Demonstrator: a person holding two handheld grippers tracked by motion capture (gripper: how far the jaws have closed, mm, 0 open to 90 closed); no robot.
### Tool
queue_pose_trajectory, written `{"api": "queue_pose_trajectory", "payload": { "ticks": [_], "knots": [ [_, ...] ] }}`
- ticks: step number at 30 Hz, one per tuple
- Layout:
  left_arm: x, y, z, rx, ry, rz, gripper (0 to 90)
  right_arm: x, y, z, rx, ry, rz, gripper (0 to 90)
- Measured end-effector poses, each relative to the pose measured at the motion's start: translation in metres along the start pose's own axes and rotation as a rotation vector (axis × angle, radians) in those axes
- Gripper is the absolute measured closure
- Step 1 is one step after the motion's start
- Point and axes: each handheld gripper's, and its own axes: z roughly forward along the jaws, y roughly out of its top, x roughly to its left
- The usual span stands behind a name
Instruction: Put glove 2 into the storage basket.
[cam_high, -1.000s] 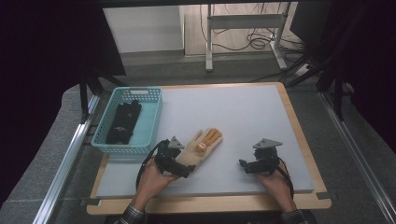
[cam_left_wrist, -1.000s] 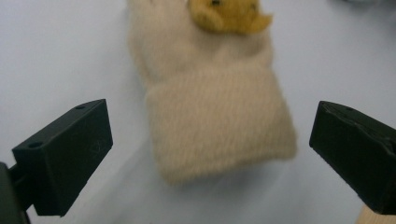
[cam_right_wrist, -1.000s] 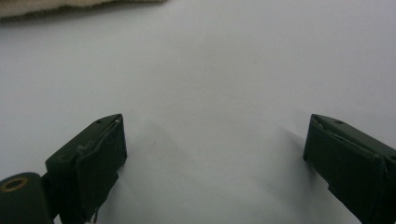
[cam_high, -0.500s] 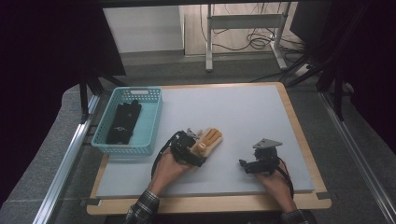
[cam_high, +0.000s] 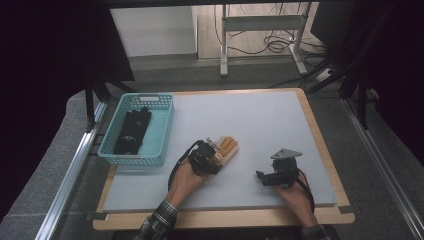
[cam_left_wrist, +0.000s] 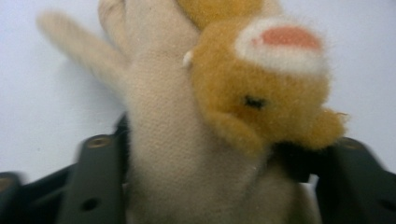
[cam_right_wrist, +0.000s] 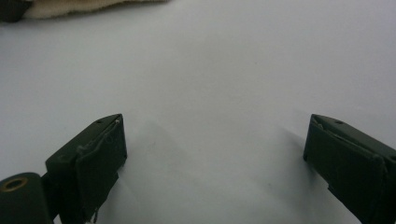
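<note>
The left gripper (cam_high: 214, 156) has just been closing and now clamps a tan-and-cream plush glove (cam_left_wrist: 187, 121) lying mid-table on the grey mat (cam_high: 260, 120). The right gripper (cam_high: 270, 176) rests nearby, jaws spread wide with nothing between them.

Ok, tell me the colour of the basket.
Turquoise basket, clearest in the high view.

A wood-edged table (cam_high: 320, 135) with a pale top stands on grey carpet (cam_high: 55, 150); beyond, a white metal stand (cam_high: 260, 25) and tangled cables (cam_high: 272, 45).
</note>
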Motion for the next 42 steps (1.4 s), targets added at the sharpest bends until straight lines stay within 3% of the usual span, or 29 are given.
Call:
{"api": "queue_pose_trajectory", "payload": {
  "ticks": [4,10,13,23,32,42],
  "knots": [
    [0.002,0.000,-0.002,-0.009,-0.019,-0.009,57.8,0.000,0.000,0.000,0.000,0.000,0.000,5.7],
    [0.009,0.001,-0.012,-0.035,-0.026,-0.023,63.6,0.000,0.000,0.000,0.000,0.000,0.001,5.7],
    [0.012,0.002,-0.021,-0.069,-0.030,-0.026,73.0,0.000,0.000,0.000,0.000,0.000,0.001,5.7],
    [0.021,0.007,-0.035,-0.081,-0.012,-0.038,76.1,0.000,0.000,0.000,0.000,0.000,0.000,5.7],
    [0.040,0.017,-0.068,-0.098,0.053,-0.075,76.2,0.000,0.000,0.000,0.000,0.000,0.001,5.7],
    [0.087,0.014,-0.113,-0.124,0.166,-0.172,75.7,0.000,0.000,0.000,0.000,0.000,0.000,5.7]
  ]
}}
